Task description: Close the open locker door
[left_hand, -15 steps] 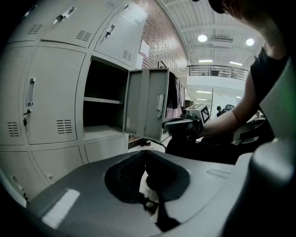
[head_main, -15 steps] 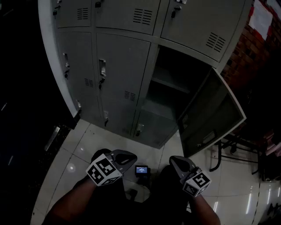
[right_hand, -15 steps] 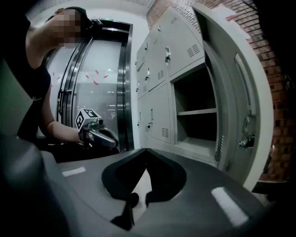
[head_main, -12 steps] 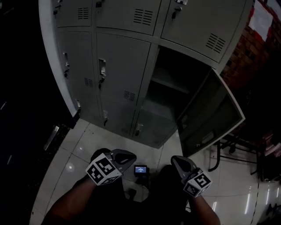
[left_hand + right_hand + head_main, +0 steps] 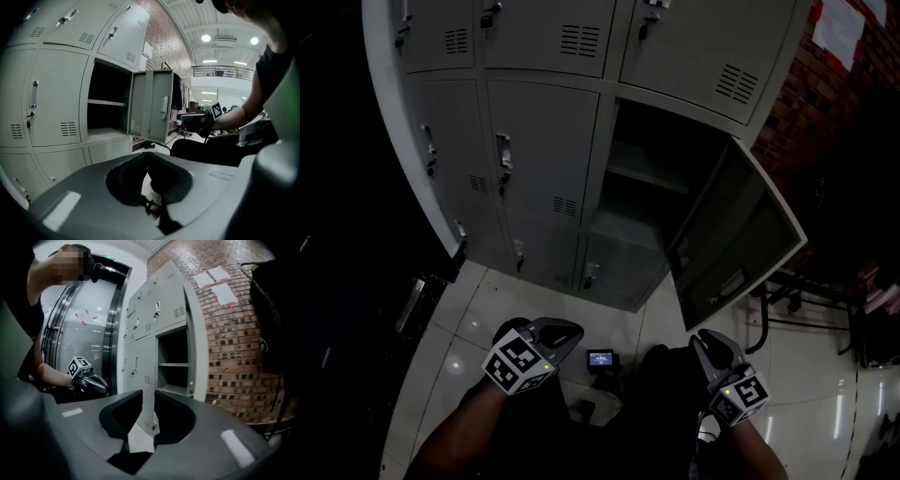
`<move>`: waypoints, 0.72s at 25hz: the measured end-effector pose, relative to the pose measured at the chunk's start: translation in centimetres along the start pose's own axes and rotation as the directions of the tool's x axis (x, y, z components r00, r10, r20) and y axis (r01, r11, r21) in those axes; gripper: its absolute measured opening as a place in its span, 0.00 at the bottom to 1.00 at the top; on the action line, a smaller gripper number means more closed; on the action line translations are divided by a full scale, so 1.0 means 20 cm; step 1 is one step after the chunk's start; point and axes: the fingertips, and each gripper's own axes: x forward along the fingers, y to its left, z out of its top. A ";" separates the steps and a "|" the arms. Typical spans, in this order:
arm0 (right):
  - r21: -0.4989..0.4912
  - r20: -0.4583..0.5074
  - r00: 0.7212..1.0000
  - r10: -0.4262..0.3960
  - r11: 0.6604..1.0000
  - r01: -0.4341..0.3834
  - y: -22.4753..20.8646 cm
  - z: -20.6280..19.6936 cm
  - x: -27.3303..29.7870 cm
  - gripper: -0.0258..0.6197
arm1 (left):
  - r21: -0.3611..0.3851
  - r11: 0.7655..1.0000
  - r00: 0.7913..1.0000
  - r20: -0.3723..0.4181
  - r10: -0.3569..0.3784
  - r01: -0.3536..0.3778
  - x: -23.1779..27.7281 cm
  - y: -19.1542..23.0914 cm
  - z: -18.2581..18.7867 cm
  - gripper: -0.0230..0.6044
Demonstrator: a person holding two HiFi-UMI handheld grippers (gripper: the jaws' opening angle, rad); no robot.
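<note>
Below the locker bank [image 5: 534, 141] we hold both grippers low over the tiled floor [image 5: 487, 309]. The left gripper [image 5: 574, 330] has its jaws together on nothing, and the right gripper [image 5: 703, 339] has them a narrow gap apart, empty. The locker door [image 5: 736, 239] hangs wide open at right, well apart from both.

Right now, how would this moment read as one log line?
locker door: open, untouched | left gripper: shut, empty | right gripper: slightly open, empty
</note>
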 end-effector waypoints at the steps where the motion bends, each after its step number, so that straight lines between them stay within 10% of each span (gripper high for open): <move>1: 0.003 0.012 0.999 -0.048 0.999 0.048 -0.06 0.02 -0.04 0.17 | 0.004 1.000 1.000 -0.002 0.004 -0.004 0.00 0.00 0.00 0.06; 8: 0.007 0.087 0.983 -0.162 0.987 0.162 -0.37 0.17 -0.09 0.37 | -0.011 1.000 1.000 0.019 0.000 0.001 0.00 0.02 0.00 0.06; 18: -0.043 0.104 0.991 -0.089 0.995 0.094 -0.36 0.26 0.07 0.24 | -0.009 1.000 1.000 0.022 -0.003 0.003 0.00 0.02 0.01 0.06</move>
